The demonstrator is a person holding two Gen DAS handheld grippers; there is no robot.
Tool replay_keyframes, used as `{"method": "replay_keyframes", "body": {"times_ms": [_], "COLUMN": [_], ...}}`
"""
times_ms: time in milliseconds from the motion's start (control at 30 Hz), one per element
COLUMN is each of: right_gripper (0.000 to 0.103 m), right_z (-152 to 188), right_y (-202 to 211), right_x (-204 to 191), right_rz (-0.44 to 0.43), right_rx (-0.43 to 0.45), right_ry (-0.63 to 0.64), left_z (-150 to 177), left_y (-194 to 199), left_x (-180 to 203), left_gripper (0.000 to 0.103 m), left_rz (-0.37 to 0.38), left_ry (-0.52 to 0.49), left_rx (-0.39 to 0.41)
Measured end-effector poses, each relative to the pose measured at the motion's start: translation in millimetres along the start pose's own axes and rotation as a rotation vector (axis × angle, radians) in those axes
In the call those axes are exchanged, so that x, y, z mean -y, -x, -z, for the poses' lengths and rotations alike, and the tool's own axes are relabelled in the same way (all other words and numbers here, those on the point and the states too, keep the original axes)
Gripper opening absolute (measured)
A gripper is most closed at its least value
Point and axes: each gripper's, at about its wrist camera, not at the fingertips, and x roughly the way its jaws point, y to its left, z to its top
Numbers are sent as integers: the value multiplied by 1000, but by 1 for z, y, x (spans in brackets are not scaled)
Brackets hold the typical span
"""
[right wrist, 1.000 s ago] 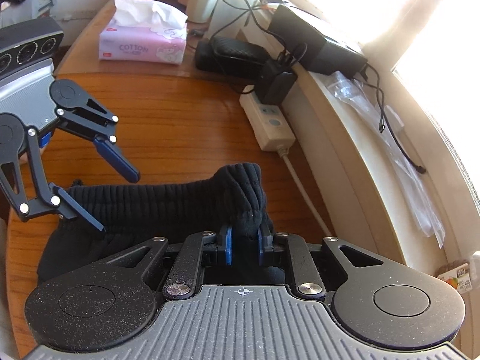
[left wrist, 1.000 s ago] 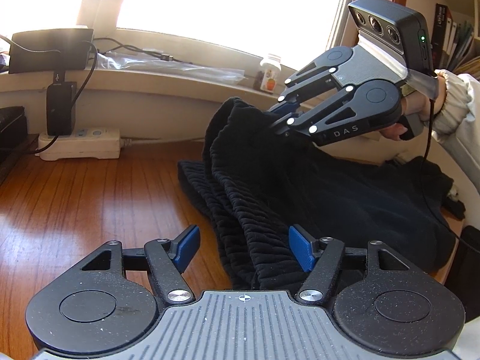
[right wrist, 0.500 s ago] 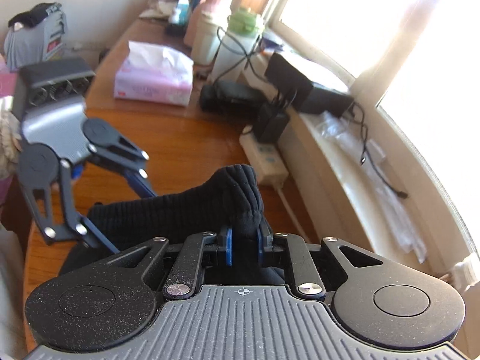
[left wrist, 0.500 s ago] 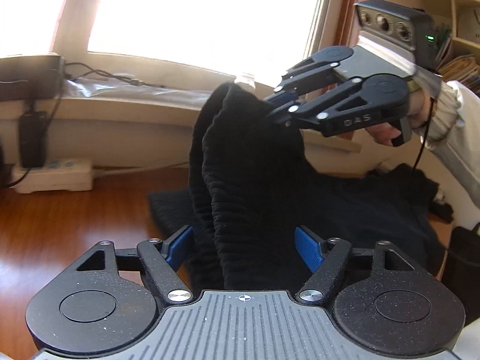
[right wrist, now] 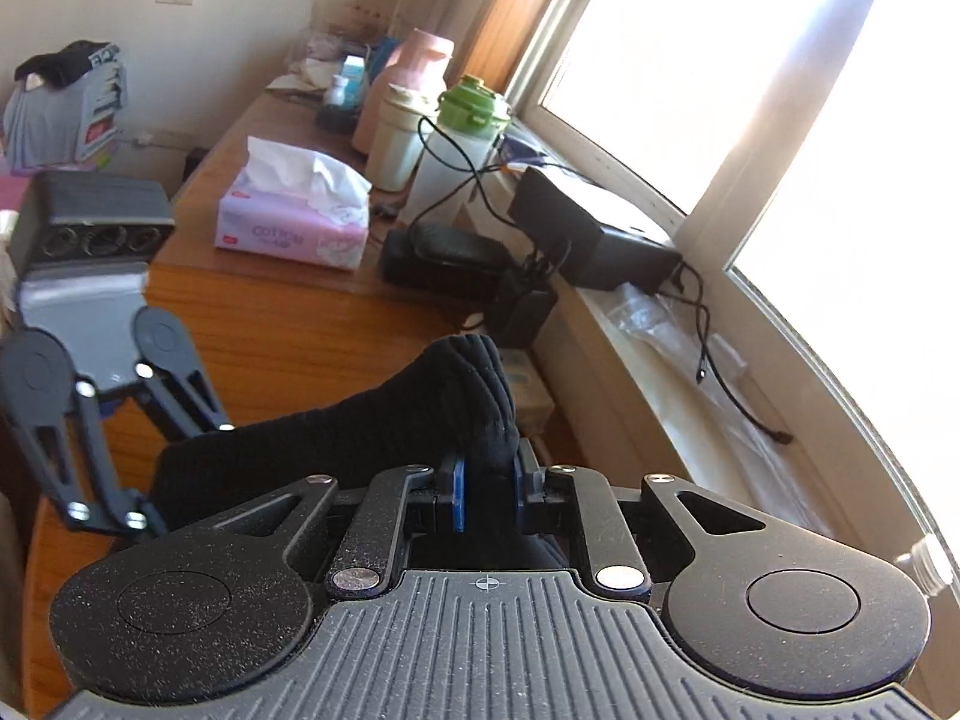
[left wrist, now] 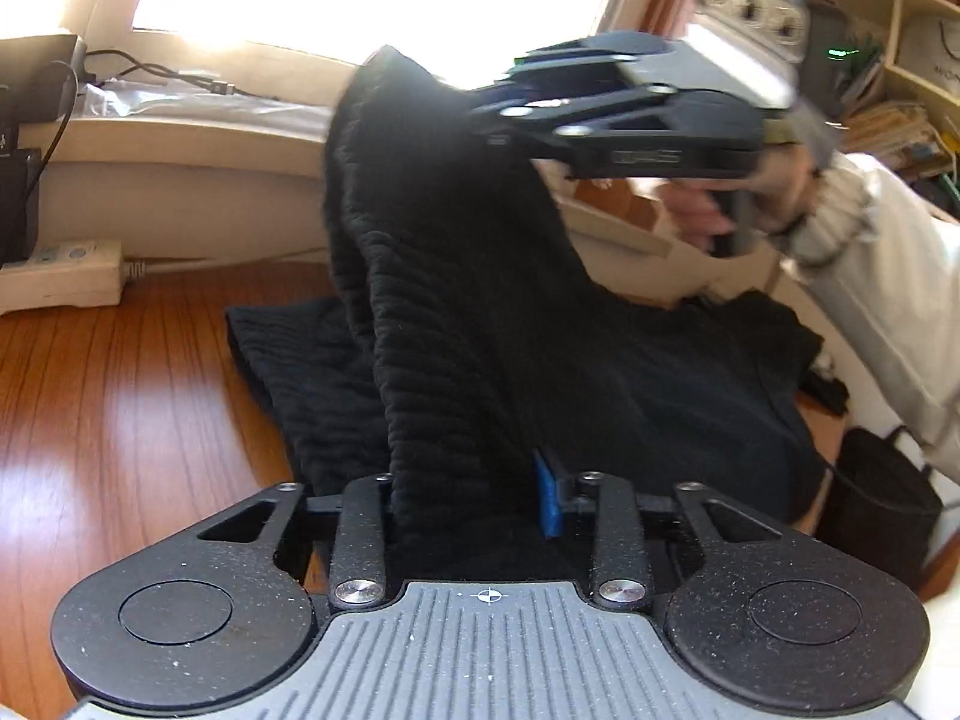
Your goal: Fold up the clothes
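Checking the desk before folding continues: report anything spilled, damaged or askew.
Nothing spilled or damaged. The black garment is bunched and lifted off the wooden desk, as expected mid-fold. Cables trail loosely along the windowsill.

The black ribbed knit garment looks soft, matt and coarse-textured; the reddish-brown wooden tabletop is smooth and glossy, throwing back window glare; the black plastic left gripper has a matt, speckled finish, shiny metal pivot pins, smooth blue pads; the pink tissue pack is glossy film with crumpled paper.
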Motion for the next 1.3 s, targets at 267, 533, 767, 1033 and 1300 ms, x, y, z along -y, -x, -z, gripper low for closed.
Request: {"method": "replay_keyframes", "body": {"times_ms": [267,533,767,1033,1300], "right_gripper": [15,45,46,46,47], "right_z": [21,37,75,142,194], "right_y": [-62,-49,-2,106,258], "right_x": [-16,-8,6,3,-35], "right_rz": [-10,44,123,230,326], "right_rx": [-4,-49,-88,-116,-49], "right_ry": [-19,-113,-221,-385,-602], "left_z": [11,10,-11,-62,-79], "left_y": [7,20,44,-36,-192], "left_x": [-4,-9,-2,43,107], "left_gripper": [35,58,70,50,55], "left_rz": [-19,-61,-254,-163,-143], "left_ry": [34,67,28,-120,-372], "left_rx": [-74,-58,55,111,-49]}}
